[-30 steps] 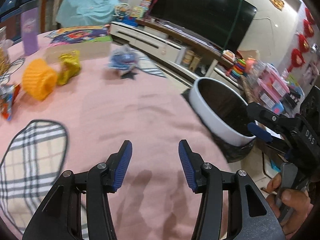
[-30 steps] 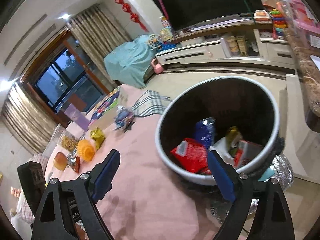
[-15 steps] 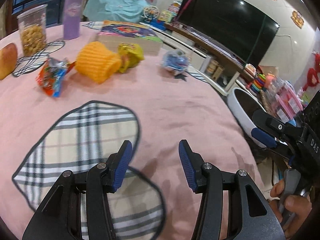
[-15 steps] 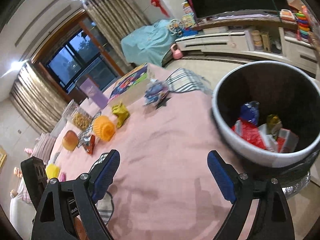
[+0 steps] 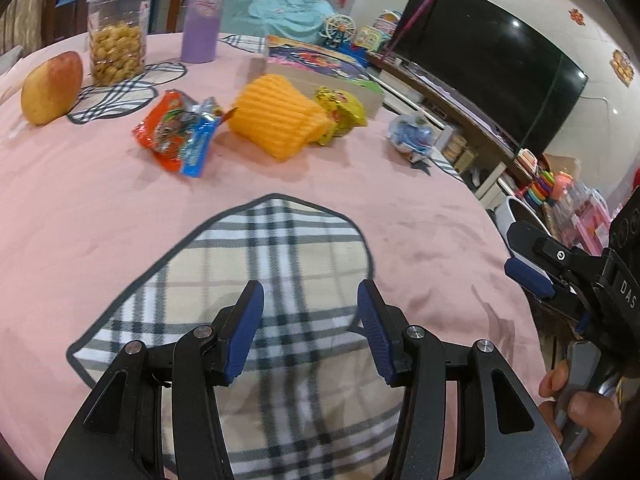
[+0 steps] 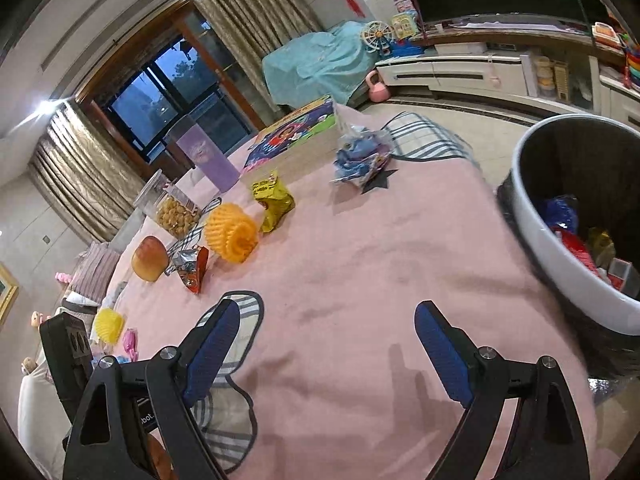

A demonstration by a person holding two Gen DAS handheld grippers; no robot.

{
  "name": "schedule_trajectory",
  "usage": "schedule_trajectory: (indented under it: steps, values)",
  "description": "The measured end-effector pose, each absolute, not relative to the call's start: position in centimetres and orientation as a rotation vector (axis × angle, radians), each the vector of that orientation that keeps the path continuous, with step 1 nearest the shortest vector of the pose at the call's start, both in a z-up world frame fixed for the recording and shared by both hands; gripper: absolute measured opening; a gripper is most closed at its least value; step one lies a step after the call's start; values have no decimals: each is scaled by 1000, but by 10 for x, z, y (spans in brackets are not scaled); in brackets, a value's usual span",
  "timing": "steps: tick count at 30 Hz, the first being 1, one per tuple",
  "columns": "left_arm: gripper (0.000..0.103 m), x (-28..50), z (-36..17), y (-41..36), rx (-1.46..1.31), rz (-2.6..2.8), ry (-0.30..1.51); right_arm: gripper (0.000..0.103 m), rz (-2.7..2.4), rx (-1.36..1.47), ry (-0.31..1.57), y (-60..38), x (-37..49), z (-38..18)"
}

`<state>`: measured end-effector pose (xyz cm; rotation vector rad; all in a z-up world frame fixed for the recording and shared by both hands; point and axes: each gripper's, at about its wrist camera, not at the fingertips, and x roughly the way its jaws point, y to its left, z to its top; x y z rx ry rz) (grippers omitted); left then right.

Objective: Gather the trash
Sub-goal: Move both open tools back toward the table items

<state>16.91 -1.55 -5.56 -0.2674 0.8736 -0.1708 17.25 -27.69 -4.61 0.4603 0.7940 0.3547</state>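
Observation:
On the pink tablecloth lie a red snack wrapper (image 5: pixel 176 138) (image 6: pixel 192 268), a yellow wrapper (image 5: pixel 342 114) (image 6: pixel 274 200) and a crumpled blue wrapper (image 5: pixel 412 138) (image 6: pixel 358 158). An orange foam fruit net (image 5: pixel 280 120) (image 6: pixel 232 232) lies between the red and yellow ones. The white trash bin (image 6: pixel 560 248) stands off the table's right edge with wrappers inside. My left gripper (image 5: pixel 310 328) is open and empty above a plaid placemat (image 5: pixel 260 264). My right gripper (image 6: pixel 326 346) is open and empty; it shows in the left wrist view (image 5: pixel 536 268).
A mango (image 5: pixel 52 88), a jar of snacks (image 5: pixel 116 40), a purple tumbler (image 5: pixel 202 12) and a colourful box (image 5: pixel 320 64) stand at the table's far side. A TV (image 5: pixel 488 76) and cabinet are beyond.
Both grippers have swung left, away from the bin and toward the items on the table. The bin has slid to the right edge of the right wrist view. Both stay open and empty.

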Motion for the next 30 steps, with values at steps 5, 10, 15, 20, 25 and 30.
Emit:
schedule_trajectory:
  steps: [5, 10, 15, 20, 25, 30]
  values:
    - [49, 171, -56, -6, -277, -150, 871, 91, 377, 444, 802, -264, 180, -48]
    - [53, 175, -56, 7, -283, -117, 865, 91, 395, 429, 813, -250, 189, -50]
    - [53, 181, -58, 21, -299, -86, 868, 91, 410, 412, 820, -241, 199, -52]
    - [54, 191, -59, 33, -303, -62, 868, 91, 415, 400, 828, -231, 211, -54]
    - [60, 202, -58, 42, -298, -40, 863, 90, 419, 376, 828, -221, 229, -55]
    - [63, 216, -57, 53, -296, -25, 865, 91, 423, 369, 827, -215, 252, -57]
